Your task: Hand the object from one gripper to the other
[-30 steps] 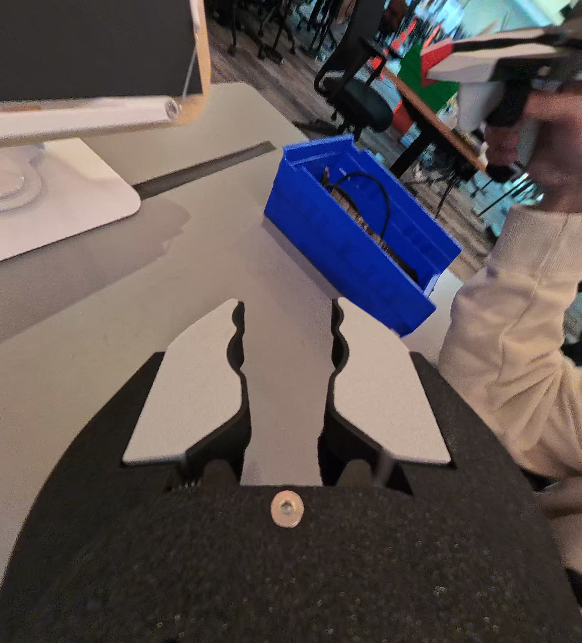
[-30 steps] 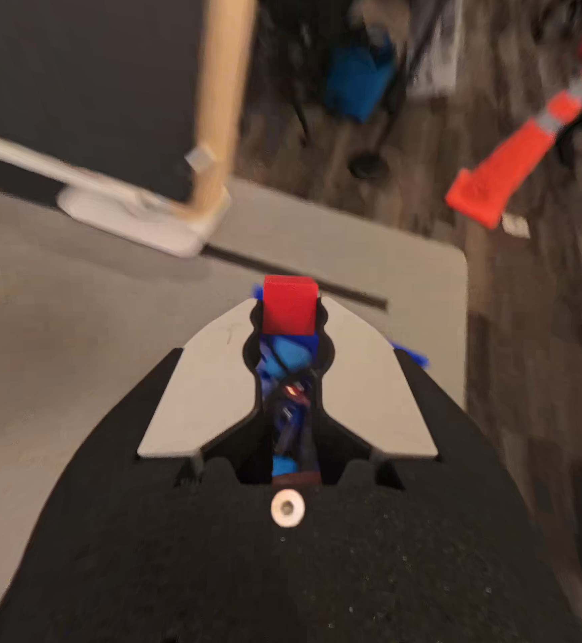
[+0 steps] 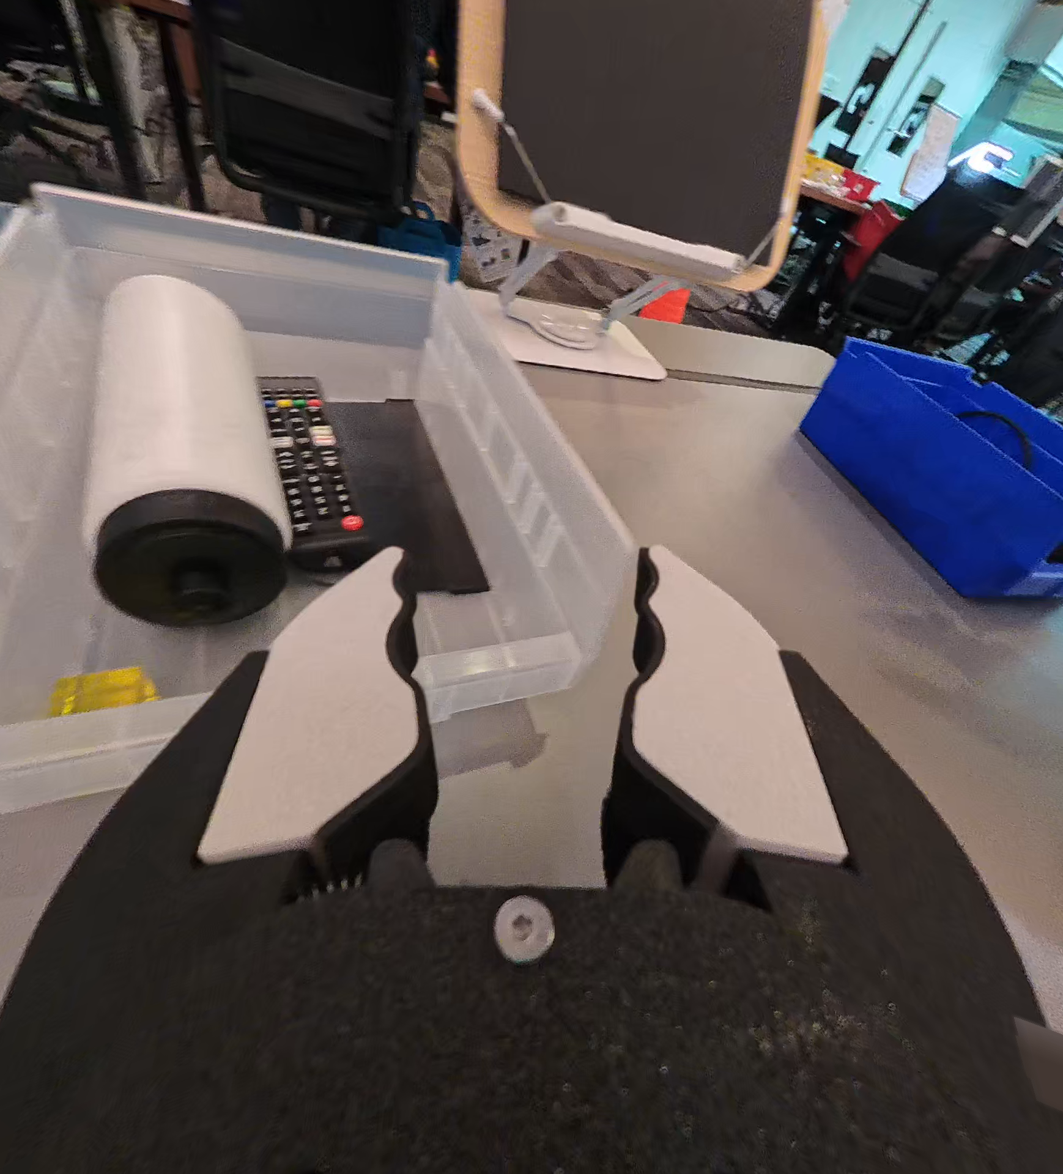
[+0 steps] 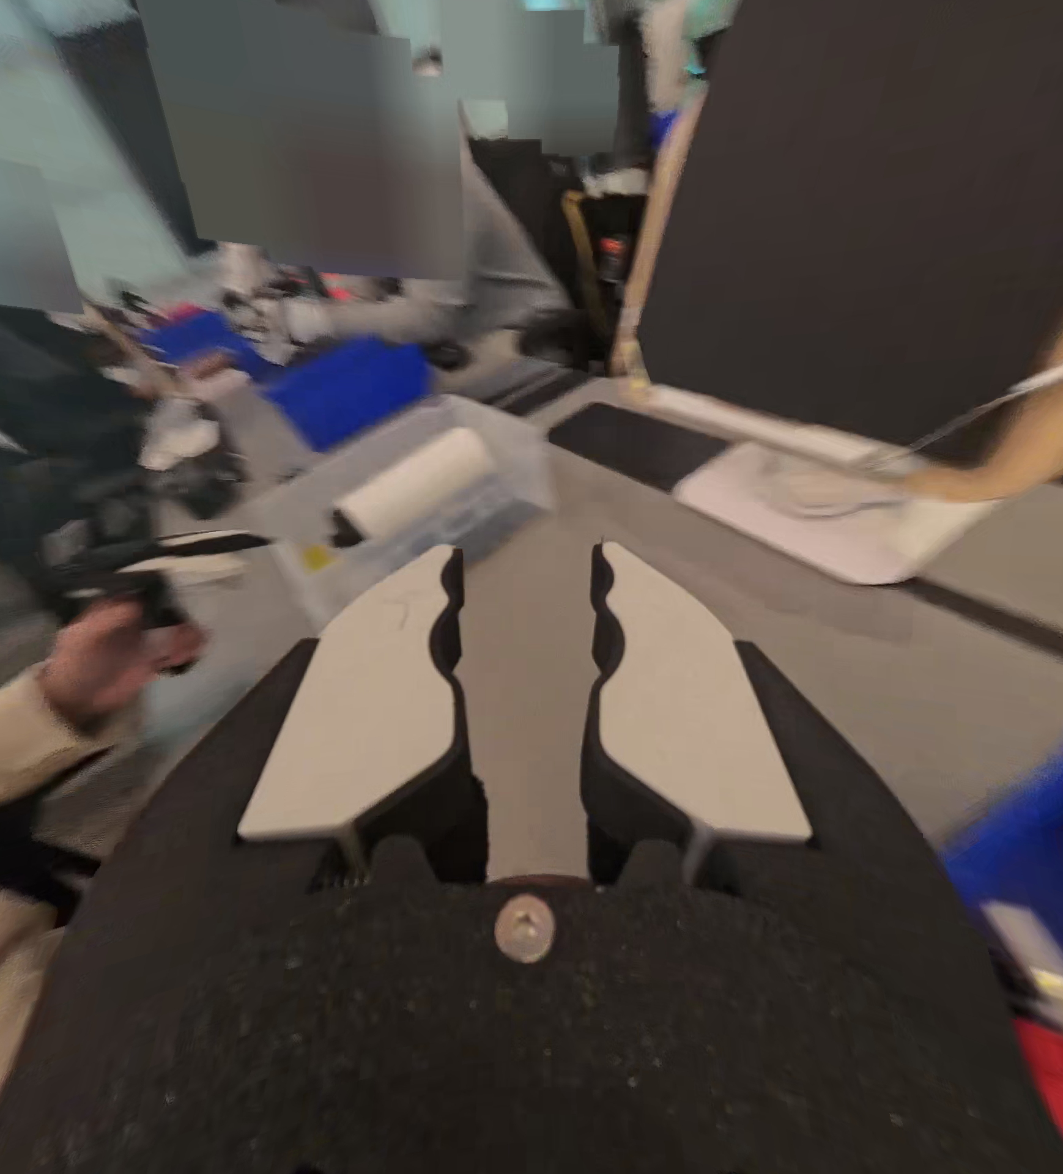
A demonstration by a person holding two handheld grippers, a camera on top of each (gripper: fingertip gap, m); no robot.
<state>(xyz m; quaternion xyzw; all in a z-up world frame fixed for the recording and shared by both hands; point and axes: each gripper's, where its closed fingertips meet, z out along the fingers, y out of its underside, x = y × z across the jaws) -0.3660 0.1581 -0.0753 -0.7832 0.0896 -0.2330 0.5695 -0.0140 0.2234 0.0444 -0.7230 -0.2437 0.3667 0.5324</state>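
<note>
Above the grey tabletop (image 3: 738,508), the left gripper (image 3: 521,559) gapes wide and empty, and the right gripper (image 4: 528,556) stands parted, gripping nothing. Beyond, a white cylinder with a black cap (image 3: 176,438) lies in the clear plastic tub (image 3: 516,483), cap toward the camera, beside a black remote (image 3: 310,457). Farther right sits a blue plastic bin (image 3: 935,483).
</note>
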